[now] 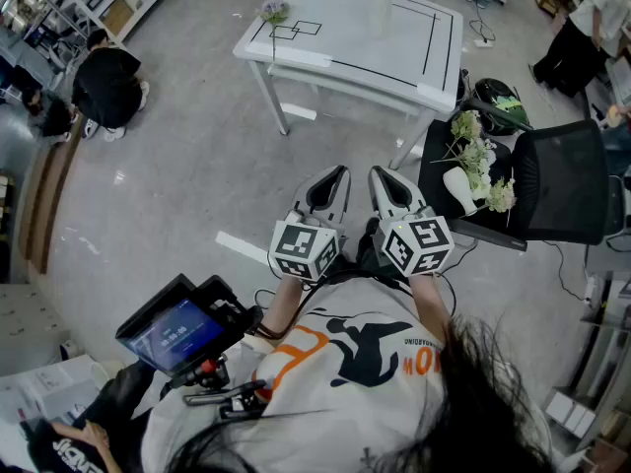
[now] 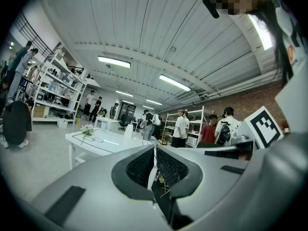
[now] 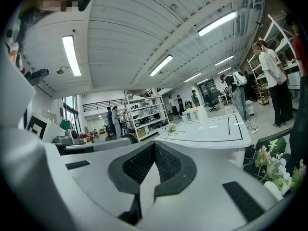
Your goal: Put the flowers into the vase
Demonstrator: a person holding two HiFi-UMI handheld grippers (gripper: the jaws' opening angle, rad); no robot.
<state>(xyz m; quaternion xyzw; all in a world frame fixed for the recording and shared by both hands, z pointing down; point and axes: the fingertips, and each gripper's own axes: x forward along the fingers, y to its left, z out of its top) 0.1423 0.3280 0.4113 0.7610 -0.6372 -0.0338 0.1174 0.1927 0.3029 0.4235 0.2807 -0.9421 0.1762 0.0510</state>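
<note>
— How many grippers are there, and how do their fingers stand?

— Two. The left gripper (image 1: 341,171) and the right gripper (image 1: 377,171) are held side by side in front of the person, close to level. Each carries one marker cube (image 1: 304,251) at its rear. In the left gripper view the fingers (image 2: 142,166) are pressed together with nothing between them. In the right gripper view the fingers (image 3: 168,163) are likewise together and hold nothing.

— And the flowers?

— One bunch of flowers (image 1: 480,161), white and pale green, lies on the seat of the one black chair (image 1: 564,180). It is to the right of the grippers and apart from both. One white oblong object (image 1: 459,191) lies on the same seat beside the blooms; I cannot tell what it is.

— What is on the table?

— There is one white table (image 1: 394,52), marked with black lines, beyond the grippers. One single flower (image 1: 275,11) sits at its left corner by a small outlined square. One tall pale cylinder (image 1: 381,13) stands upright further along; I cannot tell whether it is the vase.

— Anyone nearby?

— One crouched person in black (image 1: 106,85) is on the floor, far left.
</note>
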